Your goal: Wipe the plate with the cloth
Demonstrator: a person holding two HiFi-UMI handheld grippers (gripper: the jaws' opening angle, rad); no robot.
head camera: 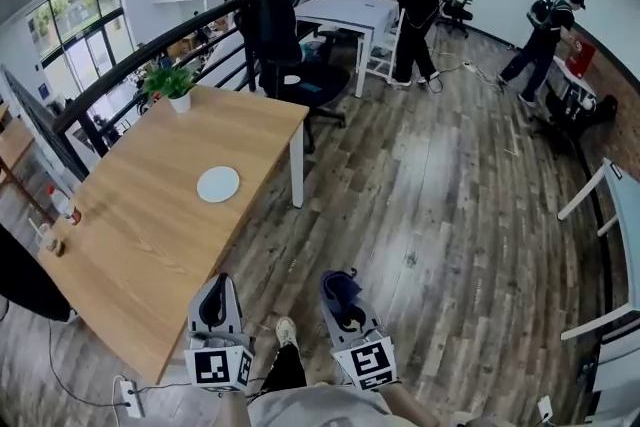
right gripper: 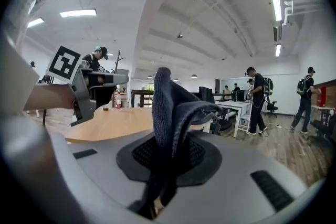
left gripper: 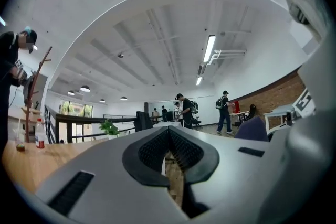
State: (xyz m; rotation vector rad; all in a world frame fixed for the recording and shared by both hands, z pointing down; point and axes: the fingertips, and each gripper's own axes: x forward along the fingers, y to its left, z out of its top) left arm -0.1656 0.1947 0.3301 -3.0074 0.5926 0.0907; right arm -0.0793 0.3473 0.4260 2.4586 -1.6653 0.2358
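Observation:
A round white plate (head camera: 218, 184) lies on the wooden table (head camera: 130, 235), towards its right edge. My right gripper (head camera: 341, 289) is over the floor, off the table's near corner, shut on a dark blue cloth (right gripper: 170, 113) that sticks up and folds over between its jaws. My left gripper (head camera: 216, 294) is beside it at the table's near edge, shut with nothing between its jaws. In the left gripper view the black pads (left gripper: 185, 150) meet. Both grippers are well short of the plate.
A small potted plant (head camera: 175, 85) stands at the table's far end. A bottle and a cup (head camera: 55, 220) sit at its left edge. A black office chair (head camera: 285, 55) is behind the table. Several people stand at white desks beyond. Wood floor lies to the right.

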